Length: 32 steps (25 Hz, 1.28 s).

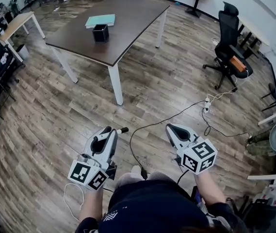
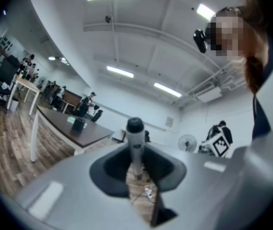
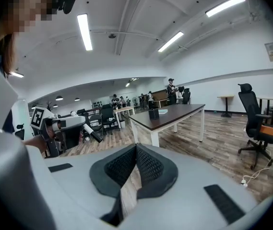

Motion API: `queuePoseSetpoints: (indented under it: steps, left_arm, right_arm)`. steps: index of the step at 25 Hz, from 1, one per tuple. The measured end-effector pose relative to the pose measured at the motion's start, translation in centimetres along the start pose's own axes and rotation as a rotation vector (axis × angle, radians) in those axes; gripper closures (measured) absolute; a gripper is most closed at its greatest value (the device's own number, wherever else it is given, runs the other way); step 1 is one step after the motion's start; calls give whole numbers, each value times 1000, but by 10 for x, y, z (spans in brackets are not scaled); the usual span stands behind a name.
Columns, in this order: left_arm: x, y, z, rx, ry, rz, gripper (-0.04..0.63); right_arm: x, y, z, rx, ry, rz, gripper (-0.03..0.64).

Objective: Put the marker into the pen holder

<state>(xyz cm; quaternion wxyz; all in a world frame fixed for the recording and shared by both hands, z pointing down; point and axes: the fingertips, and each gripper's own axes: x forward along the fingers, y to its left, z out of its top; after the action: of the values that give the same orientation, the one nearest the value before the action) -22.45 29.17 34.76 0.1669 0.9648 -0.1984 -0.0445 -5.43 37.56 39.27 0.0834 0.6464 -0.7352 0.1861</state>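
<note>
My left gripper (image 1: 112, 131) is shut on a white marker (image 1: 120, 130) with a black cap; its tip sticks out past the jaws. In the left gripper view the marker (image 2: 135, 147) stands upright between the pads of the left gripper (image 2: 136, 169). My right gripper (image 1: 172, 128) is shut with nothing between its jaws, which also shows in the right gripper (image 3: 134, 169) view. The black pen holder (image 1: 100, 33) stands far ahead on the dark brown table (image 1: 128, 21), beside a teal notebook (image 1: 100, 20). It also shows small as the pen holder (image 3: 153, 113) and the pen holder (image 2: 78, 124).
A black office chair (image 1: 229, 45) with an orange item stands at the right. A black cable (image 1: 167, 120) and a white power strip (image 1: 207, 102) lie on the wood floor. Desks and chairs line the left edge. People stand in the far background.
</note>
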Motion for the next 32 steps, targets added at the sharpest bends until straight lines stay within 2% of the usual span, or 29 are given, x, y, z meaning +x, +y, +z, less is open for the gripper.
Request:
queuePoseSetpoints:
  steps: [9,15,32]
  left_arm:
    - [16,20,6,8,13,8,532]
    - [40,38,11,19,-4,58,532]
    - [179,53,23,38,-41,191,532]
  right_arm:
    - [34,-12,9,20,21,24,615]
    - [65,-34,25,24,5,71,615]
    - [138,-149,80,-46,12,244,615]
